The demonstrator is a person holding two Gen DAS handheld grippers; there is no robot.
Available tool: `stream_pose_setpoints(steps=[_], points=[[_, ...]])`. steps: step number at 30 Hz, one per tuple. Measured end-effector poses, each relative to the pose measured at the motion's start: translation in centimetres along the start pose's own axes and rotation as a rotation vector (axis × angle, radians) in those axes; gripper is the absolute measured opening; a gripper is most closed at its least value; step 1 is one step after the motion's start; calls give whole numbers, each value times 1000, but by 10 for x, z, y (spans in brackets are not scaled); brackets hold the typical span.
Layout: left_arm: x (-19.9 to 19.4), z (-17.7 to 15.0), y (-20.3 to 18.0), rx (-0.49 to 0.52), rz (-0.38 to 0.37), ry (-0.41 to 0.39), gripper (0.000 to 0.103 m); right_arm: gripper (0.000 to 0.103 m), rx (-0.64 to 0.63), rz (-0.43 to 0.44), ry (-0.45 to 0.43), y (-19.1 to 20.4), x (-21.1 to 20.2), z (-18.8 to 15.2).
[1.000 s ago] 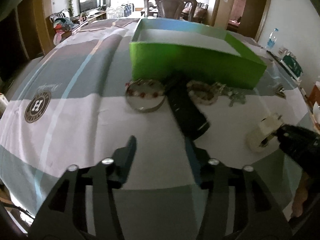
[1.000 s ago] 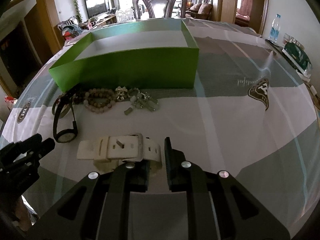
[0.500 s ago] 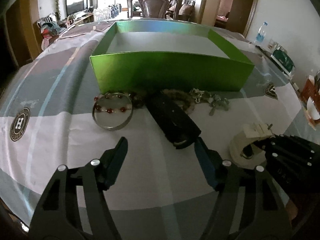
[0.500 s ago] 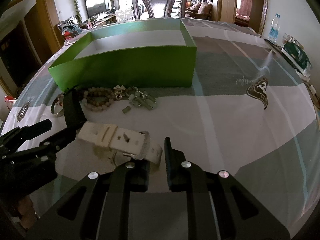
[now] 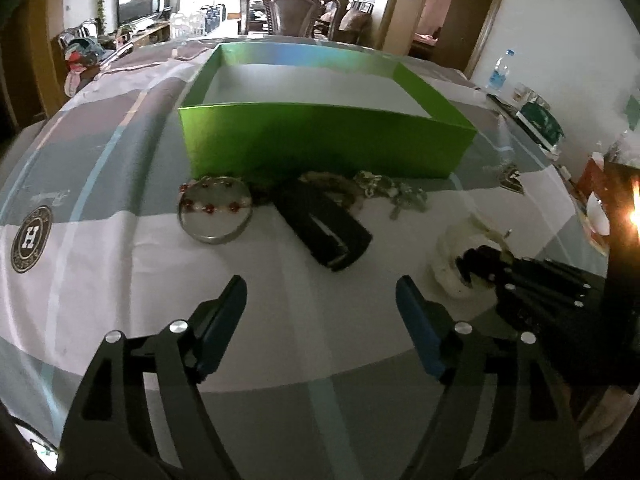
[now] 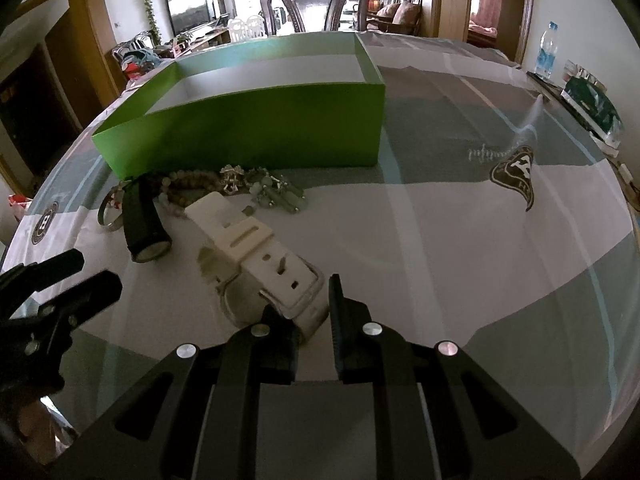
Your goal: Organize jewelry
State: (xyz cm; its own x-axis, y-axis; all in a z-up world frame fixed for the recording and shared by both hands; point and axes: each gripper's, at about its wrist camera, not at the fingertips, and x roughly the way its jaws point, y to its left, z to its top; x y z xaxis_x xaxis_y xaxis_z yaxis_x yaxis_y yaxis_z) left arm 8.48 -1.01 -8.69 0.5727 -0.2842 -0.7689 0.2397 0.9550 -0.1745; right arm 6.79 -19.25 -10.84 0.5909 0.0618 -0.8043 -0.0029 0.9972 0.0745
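1. Pinching the white watch [image 6: 256,256] by its strap, the right gripper [image 6: 312,312] holds it in front of the green box [image 6: 256,128].
2. Held at one end, it could swing and slip free.
3. Spread wide, the left gripper [image 5: 320,304] holds nothing.

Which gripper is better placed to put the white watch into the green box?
Right: the right gripper is shut on the white watch, the green box straight ahead. The left gripper is open, holding nothing.

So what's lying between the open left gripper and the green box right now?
In the left wrist view, bare tablecloth lies just ahead of the left gripper; farther on, the black watch, with beads behind it, lies against the green box.
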Motion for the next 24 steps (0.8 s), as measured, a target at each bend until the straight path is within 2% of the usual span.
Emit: stream_pose_setpoints(steps=[4,8,10,11,12,15,16,20,23,24], points=[[10,8,-11,15,19,2,78,14,4,0,2,0,0,-1],[30,16,-17,6,77,36,76,14,7,2,9,-1,1,-2],[37,15,-15,3,104,63,42,14,7,2,8,-2,1,-3],[39,14,-12,-5,82,81,33,14,5,3,6,-2,1,-4],[40,13,-8,-20,63,98,17,13,5,7,4,-2,1,-4],[35,9,2,-31,60,88,8,12,6,9,-6,-1,-1,-4],[30,9,5,-27,62,73,1,12,8,12,-9,0,-2,-5],[6,11,15,-26,66,3,1,11,11,22,-21,1,-6,-2],[-4,13,21,-42,51,-15,1,11,7,18,-17,2,-6,-2],[-5,14,21,-50,41,-17,5,11,9,18,-12,2,-4,-2]])
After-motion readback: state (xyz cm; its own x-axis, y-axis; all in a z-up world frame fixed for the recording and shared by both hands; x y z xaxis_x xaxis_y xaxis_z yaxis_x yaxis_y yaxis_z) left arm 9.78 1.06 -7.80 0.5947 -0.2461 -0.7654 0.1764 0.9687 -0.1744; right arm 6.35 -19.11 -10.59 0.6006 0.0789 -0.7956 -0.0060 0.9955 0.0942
